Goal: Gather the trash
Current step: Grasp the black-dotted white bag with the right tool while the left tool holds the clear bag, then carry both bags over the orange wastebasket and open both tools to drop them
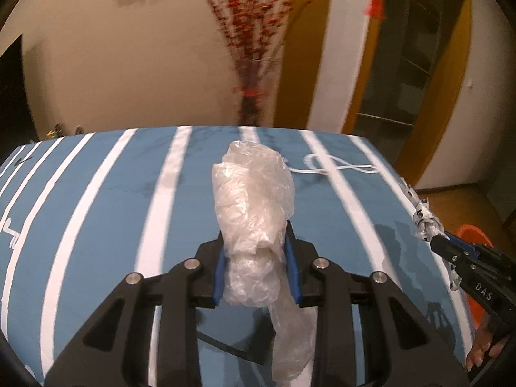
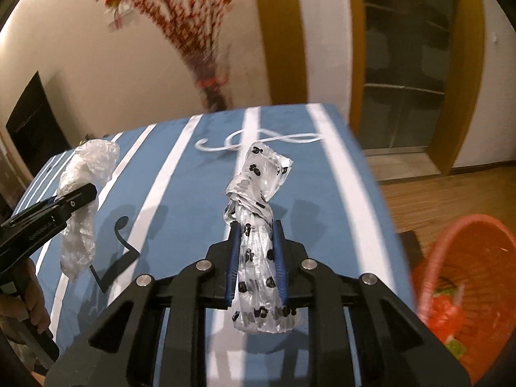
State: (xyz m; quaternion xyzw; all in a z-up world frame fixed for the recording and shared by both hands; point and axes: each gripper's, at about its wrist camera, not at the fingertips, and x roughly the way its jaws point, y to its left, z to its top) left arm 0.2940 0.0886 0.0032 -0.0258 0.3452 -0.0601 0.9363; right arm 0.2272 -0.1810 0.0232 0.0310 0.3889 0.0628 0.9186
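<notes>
Over striped table (image 2: 180,193) | right gripper (image 2: 256,229) clamps paw-print bag (image 2: 258,251), twisted, crumpled

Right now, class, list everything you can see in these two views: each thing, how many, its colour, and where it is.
Clear plastic bag: one, see-through, crumpled, clamped in the left gripper.
Spotted plastic bag: one, clear with black prints, twisted, clamped in the right gripper.
White cord: one, looped at the table's far end.
Black hook-shaped piece: one, lying on the cloth near the left gripper.
Tablecloth: one, blue with white stripes, covering the table.
Basket: one, orange, on the floor right of the table, scraps inside.
Red branches: one bunch, behind the table.
Left gripper: black, blue pads.
Right gripper: black, blue pads.
</notes>
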